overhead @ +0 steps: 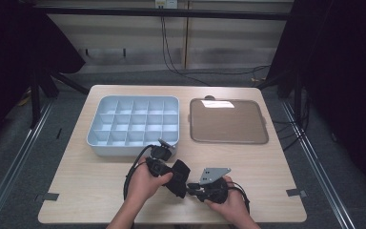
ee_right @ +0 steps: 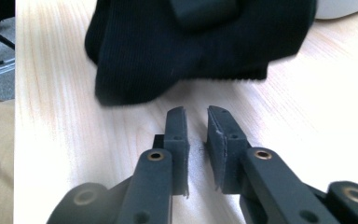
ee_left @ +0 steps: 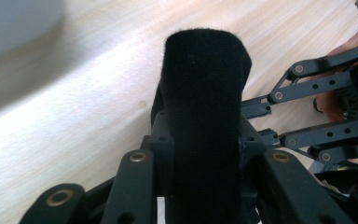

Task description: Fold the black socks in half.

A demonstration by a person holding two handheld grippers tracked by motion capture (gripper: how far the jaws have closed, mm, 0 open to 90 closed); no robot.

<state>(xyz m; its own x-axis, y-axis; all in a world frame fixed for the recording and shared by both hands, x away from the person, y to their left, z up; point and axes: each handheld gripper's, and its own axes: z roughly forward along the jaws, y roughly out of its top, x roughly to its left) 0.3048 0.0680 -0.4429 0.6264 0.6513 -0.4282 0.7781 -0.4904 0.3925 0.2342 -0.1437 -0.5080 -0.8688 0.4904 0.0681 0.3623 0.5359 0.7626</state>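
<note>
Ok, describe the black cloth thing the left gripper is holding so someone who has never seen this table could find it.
Start at the wooden table, then go to its near edge, in front of the pale blue compartment tray. There the left gripper is clamped on a black sock, folded over. It is the soft, ribbed fabric item among hard plastic and metal.

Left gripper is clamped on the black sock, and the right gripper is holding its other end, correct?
Not quite. The left gripper is clamped on the black sock, but the right gripper holds nothing: the right gripper view shows its jaws slightly apart and bare, just short of the sock.
</note>
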